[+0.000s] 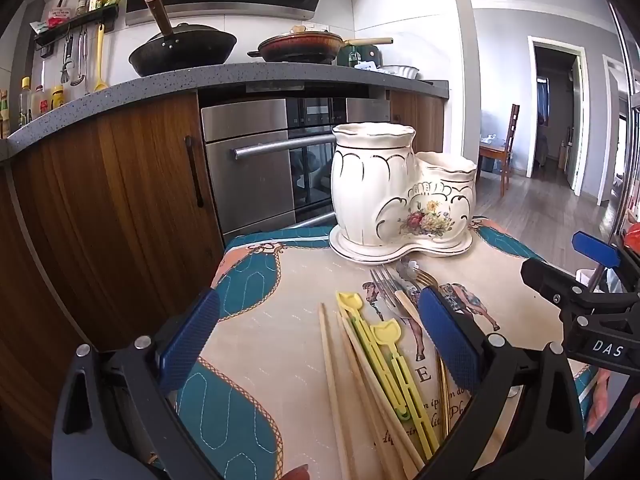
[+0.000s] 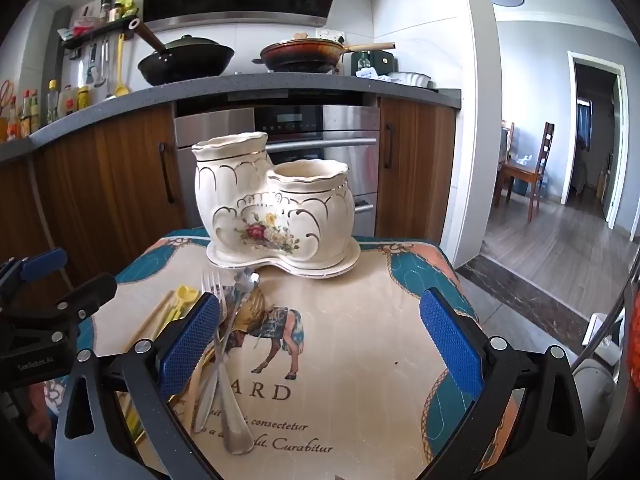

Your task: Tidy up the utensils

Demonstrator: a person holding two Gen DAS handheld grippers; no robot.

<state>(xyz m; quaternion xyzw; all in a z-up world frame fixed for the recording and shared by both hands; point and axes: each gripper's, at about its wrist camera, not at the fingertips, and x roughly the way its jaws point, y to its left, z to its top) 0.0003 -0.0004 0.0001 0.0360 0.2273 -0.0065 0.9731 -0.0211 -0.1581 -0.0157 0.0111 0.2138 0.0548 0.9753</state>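
Two hand-held grippers, left gripper and right gripper, spread wide, grasping nothing. Wooden chopsticks, yellow training chopsticks and silver fork lying on printed tablecloth, before double-pot ceramic utensil holder.

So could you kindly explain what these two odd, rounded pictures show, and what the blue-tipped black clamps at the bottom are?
Each picture comes from a fisheye camera on a hand-held gripper; no robot arm is involved. One view looks along the left gripper, the other along the right gripper. Both are open and hold nothing. On the printed table mat stands a cream ceramic utensil holder with two cups, apparently empty. In front lie wooden chopsticks, yellow training chopsticks and a silver fork among other cutlery. Behind is a kitchen counter with pans.
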